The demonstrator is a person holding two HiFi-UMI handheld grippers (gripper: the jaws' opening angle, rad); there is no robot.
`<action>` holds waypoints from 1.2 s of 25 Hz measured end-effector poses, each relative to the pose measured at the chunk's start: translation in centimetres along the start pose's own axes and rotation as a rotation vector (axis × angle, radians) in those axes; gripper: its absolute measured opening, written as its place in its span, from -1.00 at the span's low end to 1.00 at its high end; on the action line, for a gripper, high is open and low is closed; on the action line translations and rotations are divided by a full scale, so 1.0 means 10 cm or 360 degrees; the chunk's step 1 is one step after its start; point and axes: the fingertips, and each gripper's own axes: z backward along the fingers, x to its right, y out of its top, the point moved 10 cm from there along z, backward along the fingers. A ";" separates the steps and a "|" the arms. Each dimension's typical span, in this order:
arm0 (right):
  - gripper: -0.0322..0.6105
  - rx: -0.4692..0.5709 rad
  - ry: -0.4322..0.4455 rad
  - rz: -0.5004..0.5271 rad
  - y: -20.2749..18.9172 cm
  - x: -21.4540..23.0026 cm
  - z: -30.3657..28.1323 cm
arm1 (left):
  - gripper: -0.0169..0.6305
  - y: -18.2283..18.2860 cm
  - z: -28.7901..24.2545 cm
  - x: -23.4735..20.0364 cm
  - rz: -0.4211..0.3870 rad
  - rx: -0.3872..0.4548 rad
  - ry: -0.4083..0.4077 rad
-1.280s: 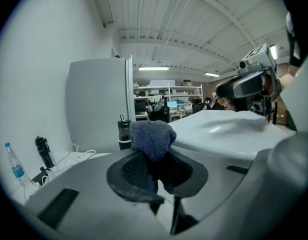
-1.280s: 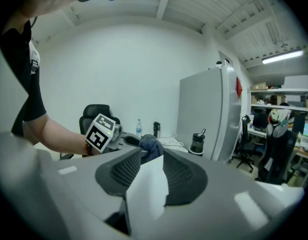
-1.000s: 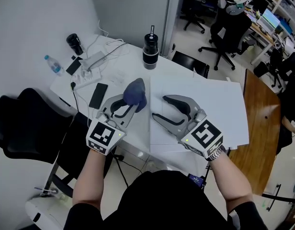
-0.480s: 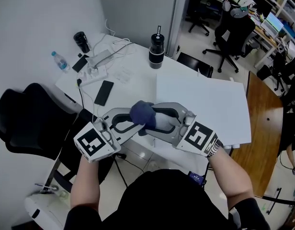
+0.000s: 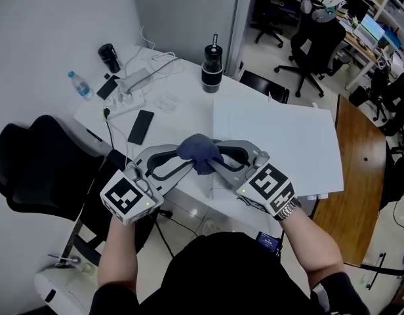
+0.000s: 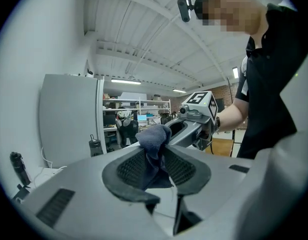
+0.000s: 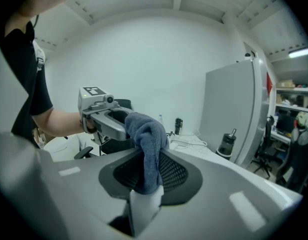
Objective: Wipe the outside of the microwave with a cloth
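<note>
A dark blue cloth hangs bunched in the air between the two grippers, which meet tip to tip in front of the person. My right gripper has just been closing, and in the right gripper view its pads pinch the cloth. My left gripper has just been opening. In the left gripper view the cloth still droops between its spread jaws, with a gap showing beside it. No microwave shows in any view.
A white table carries a black flask, a phone, a power strip with cables and a water bottle. A white board lies at right. A black chair stands at left, a wooden tabletop at right.
The two grippers came together from apart. The cloth, first held up by the left gripper alone, now sits between both; the right jaws have closed on it and the left jaws have spread.
</note>
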 end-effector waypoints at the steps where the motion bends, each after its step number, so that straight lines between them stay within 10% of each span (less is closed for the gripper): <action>1: -0.64 -0.0026 -0.0043 -0.0045 -0.03 0.02 0.01 | -0.59 -0.01 0.01 0.00 0.0014 0.0008 0.0018; 30: -0.68 -0.0303 -0.0639 -0.0214 -0.61 0.54 0.82 | -0.91 0.28 -0.48 0.56 0.0018 0.0169 0.0301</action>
